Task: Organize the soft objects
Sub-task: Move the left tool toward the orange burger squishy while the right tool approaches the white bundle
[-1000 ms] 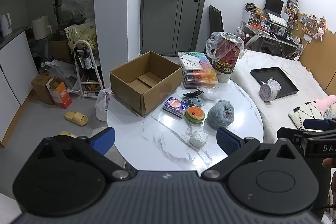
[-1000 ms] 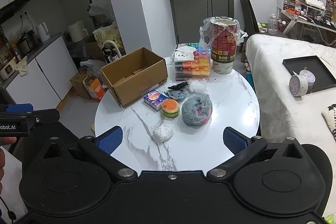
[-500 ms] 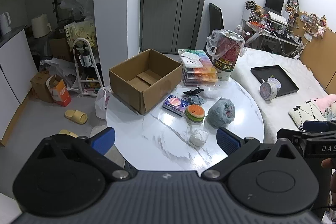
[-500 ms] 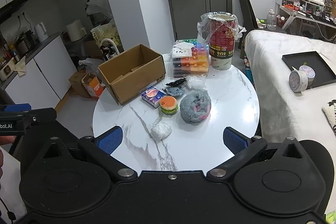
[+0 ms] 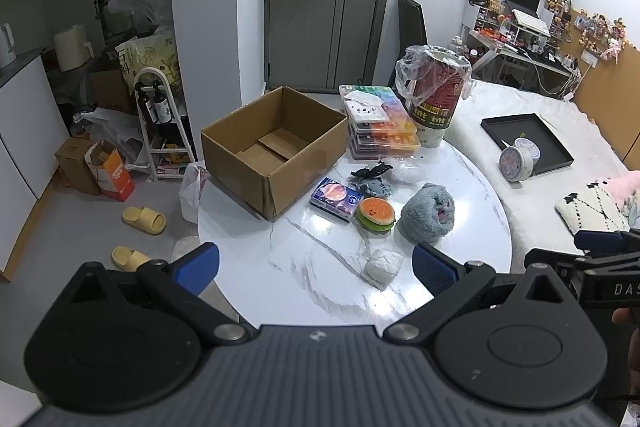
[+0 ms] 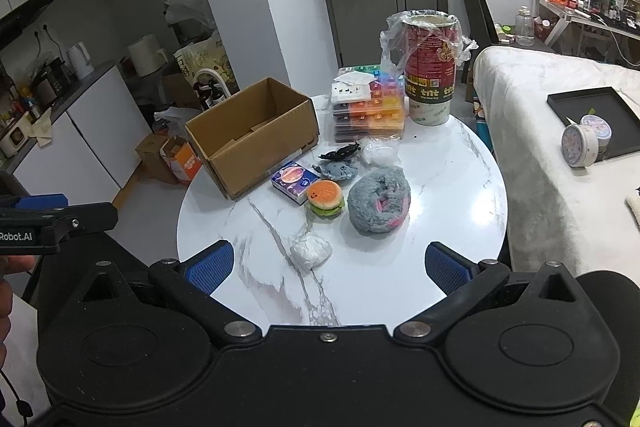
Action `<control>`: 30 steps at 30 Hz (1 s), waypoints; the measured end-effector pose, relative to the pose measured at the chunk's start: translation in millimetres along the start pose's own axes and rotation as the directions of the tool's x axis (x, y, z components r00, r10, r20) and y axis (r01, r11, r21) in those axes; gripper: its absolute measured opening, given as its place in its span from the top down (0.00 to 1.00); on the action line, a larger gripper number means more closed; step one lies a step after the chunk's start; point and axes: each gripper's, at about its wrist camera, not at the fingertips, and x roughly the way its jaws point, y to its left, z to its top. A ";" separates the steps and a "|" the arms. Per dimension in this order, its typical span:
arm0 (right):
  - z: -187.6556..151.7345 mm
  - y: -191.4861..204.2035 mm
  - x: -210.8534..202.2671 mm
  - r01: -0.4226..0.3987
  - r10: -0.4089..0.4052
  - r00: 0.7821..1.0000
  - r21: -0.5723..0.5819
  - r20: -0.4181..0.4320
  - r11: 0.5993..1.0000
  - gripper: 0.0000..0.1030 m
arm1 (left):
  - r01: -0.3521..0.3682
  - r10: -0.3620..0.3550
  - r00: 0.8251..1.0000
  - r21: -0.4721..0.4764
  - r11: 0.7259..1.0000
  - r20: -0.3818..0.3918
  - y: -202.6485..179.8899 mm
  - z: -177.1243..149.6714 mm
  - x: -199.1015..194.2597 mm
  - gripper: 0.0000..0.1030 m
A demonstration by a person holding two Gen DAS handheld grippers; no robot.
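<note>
Hovering wide open and empty over the tabletop (image 6: 440, 187), both tongs (image 5: 316, 263) (image 6: 328, 263) risk knocking the burger toy (image 6: 325, 197) beside the cardboard box (image 6: 252, 135).

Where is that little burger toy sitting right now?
In both wrist views the burger toy sits near the middle of the round table, between the small blue packet on its left and the grey furry toy on its right.

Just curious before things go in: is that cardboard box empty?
Nearly empty. The cardboard box stands open, flaps up, holding only a loose piece of cardboard on its floor.
</note>
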 end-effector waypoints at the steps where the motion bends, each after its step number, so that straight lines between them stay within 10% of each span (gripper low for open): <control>1: 0.6 -0.6 1.8 -0.004 0.004 1.000 0.000 -0.003 1.000 0.00 | 0.000 0.000 1.000 -0.001 1.000 -0.002 0.3 1.0 2.3 0.01; 30: -6.5 -16.4 108.2 -0.149 0.148 0.975 0.010 -0.165 0.989 0.19 | 0.030 -0.031 0.985 -0.008 1.000 -0.171 1.2 12.1 111.1 0.16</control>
